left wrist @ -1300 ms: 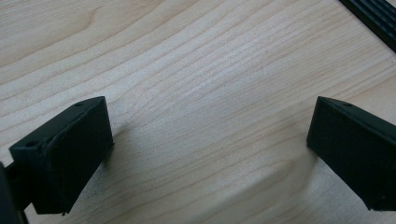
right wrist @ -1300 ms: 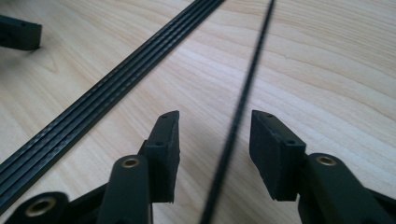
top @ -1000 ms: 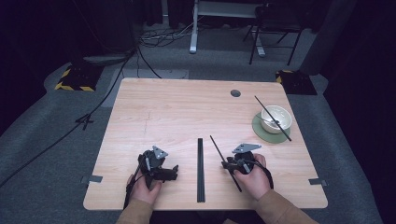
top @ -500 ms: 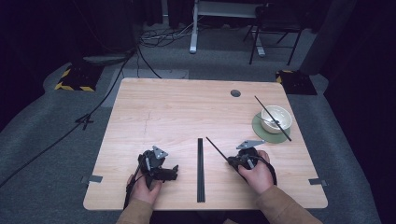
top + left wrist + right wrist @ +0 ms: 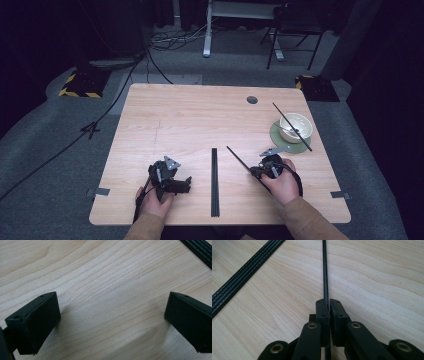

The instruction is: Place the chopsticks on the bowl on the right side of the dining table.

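So the right gripper [image 5: 329, 305] has its jaws pinched tight on a thin black rod [image 5: 325, 272], basically a chopstick-looking stick, and they've only just finished closing on it. In the right gripper view the rod runs straight out from between the two pads and away over the wooden table [image 5: 374, 277], and it also pokes out behind the jaws at the bottom edge. From the high view that same rod [image 5: 240, 159] angles up and to the left from the right gripper [image 5: 257, 172], ending a bit right of the long black ribbed strip [image 5: 215, 182] that lies flat down the middle of the near half of the table. I can't really tell from up there if the rod's far tip is touching the wood or hanging just above it, too small and dark. The left gripper [image 5: 112, 322] is sitting low over bare table with its jaws spread wide and nothing between them; a corner of the ribbed strip shows at the top right of its view. Over on the far right there's a white bowl [image 5: 295, 127] on a green mat [image 5: 278, 141], with a second black rod [image 5: 292, 127] lying across the bowl's rim, well apart from both grippers.
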`<action>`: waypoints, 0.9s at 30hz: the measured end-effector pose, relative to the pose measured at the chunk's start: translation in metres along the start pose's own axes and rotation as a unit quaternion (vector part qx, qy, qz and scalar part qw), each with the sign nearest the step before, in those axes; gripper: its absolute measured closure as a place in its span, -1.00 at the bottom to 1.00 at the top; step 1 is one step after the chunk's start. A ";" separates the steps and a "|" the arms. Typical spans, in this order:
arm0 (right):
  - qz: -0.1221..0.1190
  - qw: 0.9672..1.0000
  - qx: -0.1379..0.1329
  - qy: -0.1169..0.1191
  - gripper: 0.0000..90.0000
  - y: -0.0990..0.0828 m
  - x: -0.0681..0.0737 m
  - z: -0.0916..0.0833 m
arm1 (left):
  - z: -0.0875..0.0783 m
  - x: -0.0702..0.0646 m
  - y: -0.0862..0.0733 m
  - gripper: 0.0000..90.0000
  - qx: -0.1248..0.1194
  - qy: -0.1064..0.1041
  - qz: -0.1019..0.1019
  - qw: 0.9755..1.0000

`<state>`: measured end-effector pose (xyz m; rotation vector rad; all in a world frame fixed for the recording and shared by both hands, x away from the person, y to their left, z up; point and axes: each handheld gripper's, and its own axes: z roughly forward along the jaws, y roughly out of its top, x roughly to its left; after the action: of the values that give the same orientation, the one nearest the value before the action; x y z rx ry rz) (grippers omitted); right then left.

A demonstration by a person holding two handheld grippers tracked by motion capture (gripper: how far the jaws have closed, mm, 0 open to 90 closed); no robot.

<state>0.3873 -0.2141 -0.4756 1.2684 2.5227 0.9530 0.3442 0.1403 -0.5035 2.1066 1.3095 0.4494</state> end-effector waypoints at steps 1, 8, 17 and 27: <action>0.003 1.000 -0.001 0.001 0.92 0.001 -0.001 -0.002 | 0.000 0.000 0.000 -0.99 0.000 0.000 0.000 1.000; 0.005 1.000 -0.018 0.009 0.92 0.007 -0.005 -0.023 | -0.001 0.000 -0.001 -0.99 0.001 0.001 0.003 1.000; 0.002 0.999 -0.044 0.012 0.92 0.018 -0.009 -0.053 | -0.001 -0.001 -0.001 -0.99 0.001 0.001 0.002 1.000; -0.001 0.998 -0.060 0.010 0.92 0.030 -0.022 -0.080 | -0.002 0.000 -0.003 -0.99 -0.002 -0.002 0.008 1.000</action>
<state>0.3887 -0.2556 -0.3971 1.2265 2.4407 1.1027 0.3411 0.1416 -0.5035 2.1153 1.2892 0.4547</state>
